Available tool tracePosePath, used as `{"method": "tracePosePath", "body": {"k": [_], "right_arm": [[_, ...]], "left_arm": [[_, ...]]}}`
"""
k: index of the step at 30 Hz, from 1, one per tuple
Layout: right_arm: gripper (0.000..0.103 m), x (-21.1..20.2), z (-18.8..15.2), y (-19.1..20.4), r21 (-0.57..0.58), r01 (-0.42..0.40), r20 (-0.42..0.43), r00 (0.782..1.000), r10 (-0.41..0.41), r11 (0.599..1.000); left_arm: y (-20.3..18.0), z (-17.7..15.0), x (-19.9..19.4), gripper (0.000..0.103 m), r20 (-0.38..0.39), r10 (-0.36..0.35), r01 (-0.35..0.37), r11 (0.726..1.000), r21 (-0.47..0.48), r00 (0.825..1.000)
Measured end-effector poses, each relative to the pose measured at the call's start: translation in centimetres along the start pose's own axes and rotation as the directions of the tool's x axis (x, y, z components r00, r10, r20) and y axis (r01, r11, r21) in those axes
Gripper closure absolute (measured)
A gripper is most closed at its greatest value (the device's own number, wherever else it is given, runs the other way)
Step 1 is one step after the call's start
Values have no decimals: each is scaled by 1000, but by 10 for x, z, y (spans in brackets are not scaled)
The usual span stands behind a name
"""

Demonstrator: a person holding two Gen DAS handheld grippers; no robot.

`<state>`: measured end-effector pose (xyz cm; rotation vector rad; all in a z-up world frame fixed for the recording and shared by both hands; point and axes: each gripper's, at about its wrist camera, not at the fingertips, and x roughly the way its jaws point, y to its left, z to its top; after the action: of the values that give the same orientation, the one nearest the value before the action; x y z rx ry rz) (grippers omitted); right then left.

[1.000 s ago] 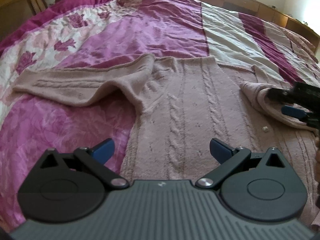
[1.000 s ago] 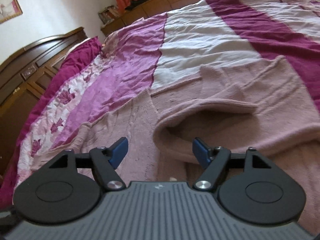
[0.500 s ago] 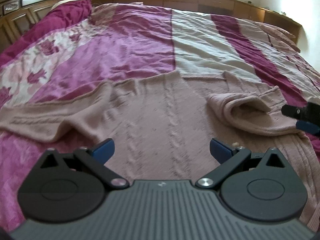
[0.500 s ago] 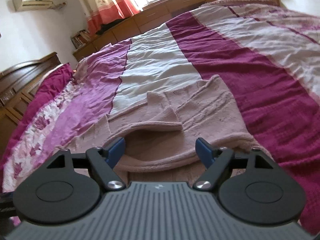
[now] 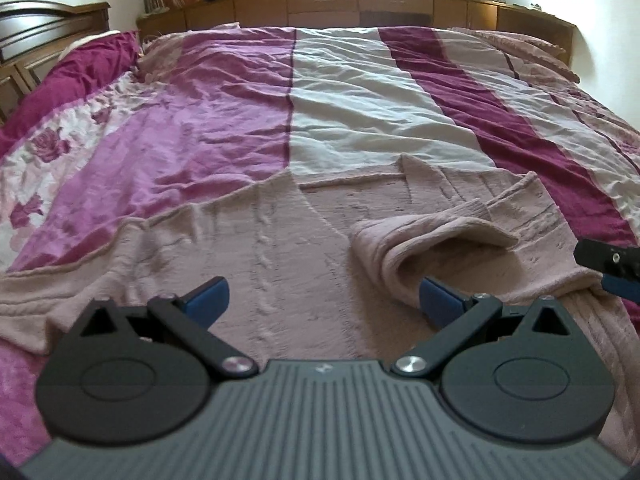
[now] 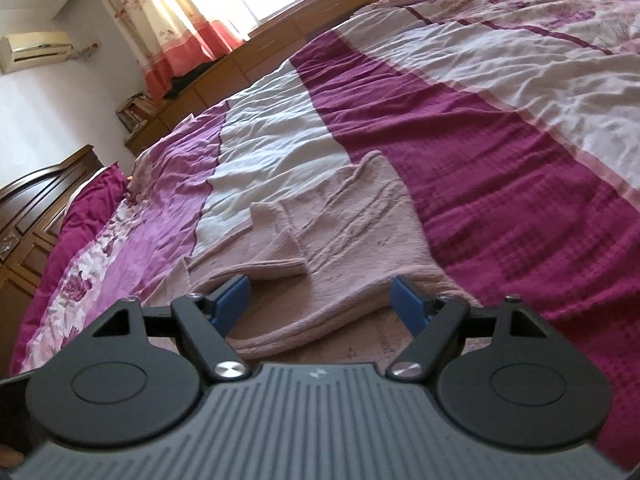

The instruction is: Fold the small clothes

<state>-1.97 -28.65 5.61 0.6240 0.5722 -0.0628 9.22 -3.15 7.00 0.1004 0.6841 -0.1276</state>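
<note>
a: two hand-held grippers, left hand-held gripper [image 5: 322, 300] and right hand-held gripper [image 6: 322, 300], both spread wide, gripping nothing.
b: and the sweater [image 5: 280, 264]?
a: flat on the bed [image 5: 360, 100], one sleeve [image 5: 432, 236] folded inward.

Both the left gripper [image 5: 322, 298] and right gripper [image 6: 322, 300] point downward, jaws spread wide, empty.

One pink knitted sweater [image 5: 280, 264] lies across the lower half of the left wrist frame, on one striped bedspread [image 5: 360, 112]. Two grippers show: the left gripper [image 5: 322, 300] at bottom centre and the right gripper [image 5: 612, 268] at the right edge. One magenta pillow [image 5: 72, 76] sits upper left, one curtained window [image 6: 208, 12] and one air conditioner [image 6: 36, 48] upper left of the right wrist frame.
</note>
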Motion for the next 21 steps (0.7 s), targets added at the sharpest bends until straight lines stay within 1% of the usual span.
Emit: {"method": "tracePosePath", "body": {"k": [4, 9, 13, 14, 16, 21], "right_arm": [[20, 1, 0, -6, 18, -8, 1, 1000, 8, 1000], [19, 2, -3, -10, 32, -3, -1, 1000, 3, 999], [19, 3, -5, -14, 48, -1, -5, 1000, 2, 999], [19, 3, -5, -15, 48, 0, -5, 1000, 1, 999], [19, 3, -6, -15, 49, 2, -7, 1000, -2, 999], [19, 3, -8, -17, 54, 7, -8, 1000, -7, 999]], "left_arm": [[-14, 5, 11, 0, 4, -10, 10, 999, 39, 1000], [-36, 13, 22, 0, 47, -20, 14, 991, 132, 999], [-51, 17, 34, 3, 62, -21, 8, 981, 196, 998], [-54, 17, 37, 4, 64, -24, 10, 979, 204, 998], [-58, 17, 42, 10, 60, -40, 26, 976, 214, 997], [-64, 15, 57, 16, 42, -77, 67, 978, 199, 996]]}}
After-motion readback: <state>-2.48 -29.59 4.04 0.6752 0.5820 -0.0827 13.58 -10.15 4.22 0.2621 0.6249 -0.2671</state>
